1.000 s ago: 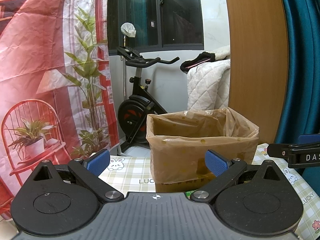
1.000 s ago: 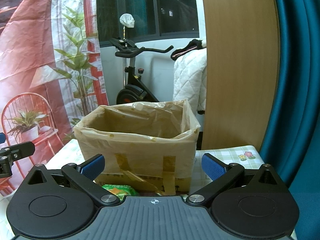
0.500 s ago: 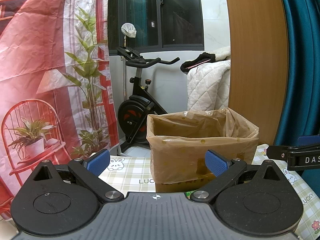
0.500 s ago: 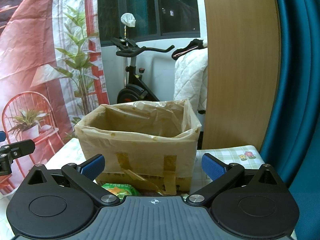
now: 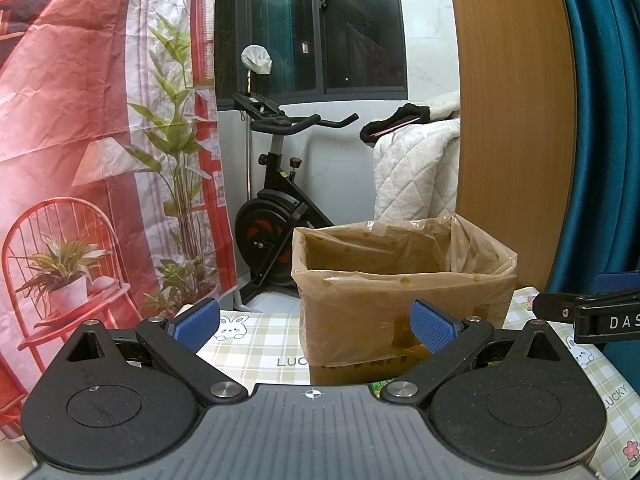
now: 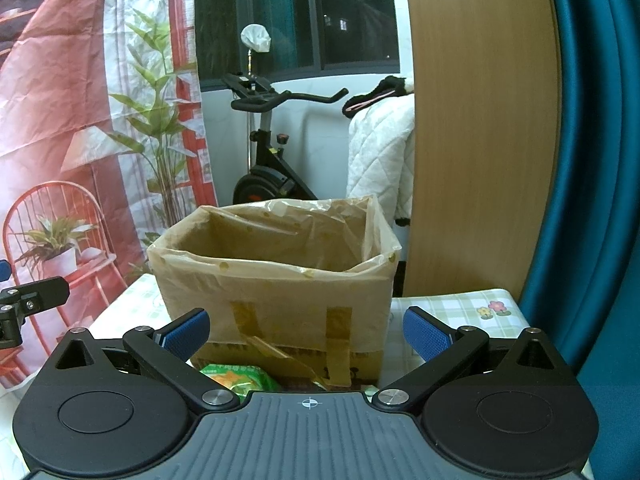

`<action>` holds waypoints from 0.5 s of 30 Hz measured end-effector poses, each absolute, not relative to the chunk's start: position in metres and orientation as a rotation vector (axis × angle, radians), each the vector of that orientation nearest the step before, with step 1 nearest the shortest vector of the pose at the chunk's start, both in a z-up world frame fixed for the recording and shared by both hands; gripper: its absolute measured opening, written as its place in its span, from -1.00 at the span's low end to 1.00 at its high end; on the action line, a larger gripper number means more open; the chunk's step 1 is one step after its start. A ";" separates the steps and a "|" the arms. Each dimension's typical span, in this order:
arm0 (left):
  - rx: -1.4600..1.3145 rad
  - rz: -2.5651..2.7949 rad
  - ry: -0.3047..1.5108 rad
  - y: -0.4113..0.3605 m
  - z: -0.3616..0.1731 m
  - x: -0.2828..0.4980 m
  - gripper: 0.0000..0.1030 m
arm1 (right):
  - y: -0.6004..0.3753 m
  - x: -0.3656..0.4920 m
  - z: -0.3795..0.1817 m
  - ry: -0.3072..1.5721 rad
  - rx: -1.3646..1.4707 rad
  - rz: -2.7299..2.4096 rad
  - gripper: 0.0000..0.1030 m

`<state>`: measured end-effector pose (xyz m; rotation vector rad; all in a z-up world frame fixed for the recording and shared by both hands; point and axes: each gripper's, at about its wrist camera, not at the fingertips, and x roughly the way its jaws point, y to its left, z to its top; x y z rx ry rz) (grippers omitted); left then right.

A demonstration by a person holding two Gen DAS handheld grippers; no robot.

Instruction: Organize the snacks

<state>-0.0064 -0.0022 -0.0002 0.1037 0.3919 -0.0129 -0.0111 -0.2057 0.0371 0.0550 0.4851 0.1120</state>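
Both grippers stand with their blue-padded fingers wide apart and nothing between them, just as they did half a second ago; neither view has shifted in any way that can be made out. In the left wrist view the left gripper [image 5: 315, 326] frames the cardboard box [image 5: 404, 300], which sits right of centre on the checked tablecloth [image 5: 256, 340]; the right gripper's [image 6: 306, 332] black tip shows at the right edge. In the right wrist view the box [image 6: 276, 300] fills the middle of the frame, and the left gripper's tip pokes in at the left edge.

A thin brown bag lines the box, its mouth open upward and its rim folded over the top edges. From the right wrist view the box presents a broad side face crossed by two tape strips.

Low in that frame, touching the foot of the box, lies a green snack packet [image 6: 236, 378], largely hidden behind the gripper body, so its long axis and print cannot be told. A sliver of green [image 5: 382, 385] shows likewise in the left view. Whatever is inside the box is out of sight.
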 end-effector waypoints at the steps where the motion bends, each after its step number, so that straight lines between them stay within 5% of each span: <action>1: 0.104 -0.012 0.392 -0.002 0.000 -0.006 0.98 | -0.206 -0.010 0.037 0.485 0.055 0.113 0.99; 15: 0.102 0.004 0.379 -0.002 -0.008 -0.005 0.98 | -0.207 -0.013 0.025 0.473 0.062 0.136 0.99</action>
